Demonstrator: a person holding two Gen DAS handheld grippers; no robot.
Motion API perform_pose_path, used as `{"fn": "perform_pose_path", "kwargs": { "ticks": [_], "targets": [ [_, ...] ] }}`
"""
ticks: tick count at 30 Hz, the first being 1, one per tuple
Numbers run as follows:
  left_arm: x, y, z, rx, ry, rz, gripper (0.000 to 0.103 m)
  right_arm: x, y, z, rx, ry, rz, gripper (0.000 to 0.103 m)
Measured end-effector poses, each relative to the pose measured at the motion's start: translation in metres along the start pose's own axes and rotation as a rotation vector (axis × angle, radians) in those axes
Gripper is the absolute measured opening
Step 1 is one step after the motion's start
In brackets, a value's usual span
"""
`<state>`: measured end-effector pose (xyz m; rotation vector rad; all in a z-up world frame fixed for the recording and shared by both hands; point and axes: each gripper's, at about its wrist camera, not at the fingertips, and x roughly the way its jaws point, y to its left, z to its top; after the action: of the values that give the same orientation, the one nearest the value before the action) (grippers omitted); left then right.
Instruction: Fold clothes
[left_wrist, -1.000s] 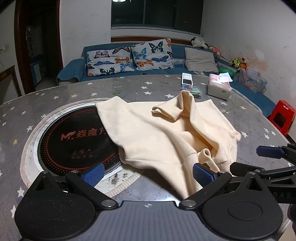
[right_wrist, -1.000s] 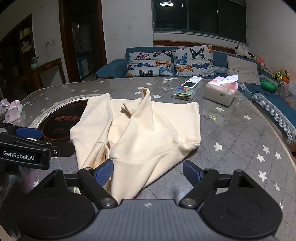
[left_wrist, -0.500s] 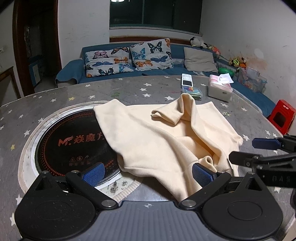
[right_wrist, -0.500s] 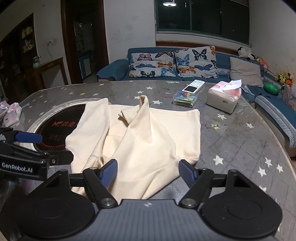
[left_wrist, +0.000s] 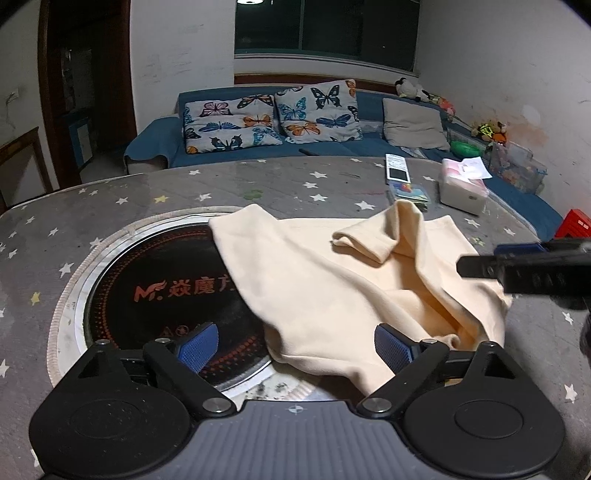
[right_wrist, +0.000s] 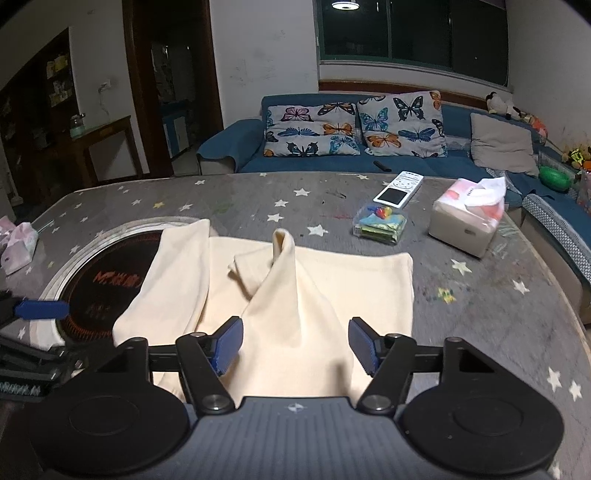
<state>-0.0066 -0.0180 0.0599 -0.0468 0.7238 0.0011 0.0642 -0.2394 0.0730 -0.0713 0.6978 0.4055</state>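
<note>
Both the left gripper (left_wrist: 293, 347) and right gripper (right_wrist: 295, 345) are held spread, nothing clasped. The cream garment (right_wrist: 295, 295) is seen rumpled just ahead, its near hem between the right fingers. Bare table (right_wrist: 498, 314) lies rightward; a tissue box (right_wrist: 467, 227) stands beyond.

Both claws, left (left_wrist: 293, 345) and right (right_wrist: 295, 345), apparently gape.

A home living room: a blue sofa (right_wrist: 369, 155) with butterfly cushions (right_wrist: 354, 125), soft toys (right_wrist: 498, 105), a tissue box (right_wrist: 467, 221) and remote (right_wrist: 399, 188) on the star-patterned surface (right_wrist: 480, 302).
</note>
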Motion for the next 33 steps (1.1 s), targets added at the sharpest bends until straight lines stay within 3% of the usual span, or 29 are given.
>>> {"fn": "perform_pose_path", "kwargs": {
  "ticks": [10, 13, 15, 18, 24, 33],
  "targets": [
    [0.014, 0.013, -0.001, -0.022, 0.032, 0.017, 0.093, 0.047, 0.006, 0.028, -0.035, 0.02, 0.026, 0.045],
    [0.017, 0.015, 0.0, -0.025, 0.04, 0.019, 0.093, 0.062, 0.006, 0.032, -0.039, 0.035, 0.018, 0.033],
    [0.02, 0.016, 0.001, -0.029, 0.045, 0.019, 0.093, 0.07, 0.003, 0.033, -0.03, 0.044, 0.011, 0.014],
    [0.023, 0.016, 0.003, -0.028, 0.049, 0.025, 0.093, 0.072, -0.003, 0.033, -0.015, 0.039, -0.002, 0.005],
    [0.027, 0.011, 0.01, -0.009, 0.039, 0.027, 0.093, 0.041, -0.029, 0.031, 0.032, -0.04, -0.045, 0.004],
    [0.038, -0.005, 0.031, 0.03, 0.014, 0.016, 0.093, -0.049, -0.094, -0.003, 0.196, -0.169, -0.213, 0.004]
  ]
}}
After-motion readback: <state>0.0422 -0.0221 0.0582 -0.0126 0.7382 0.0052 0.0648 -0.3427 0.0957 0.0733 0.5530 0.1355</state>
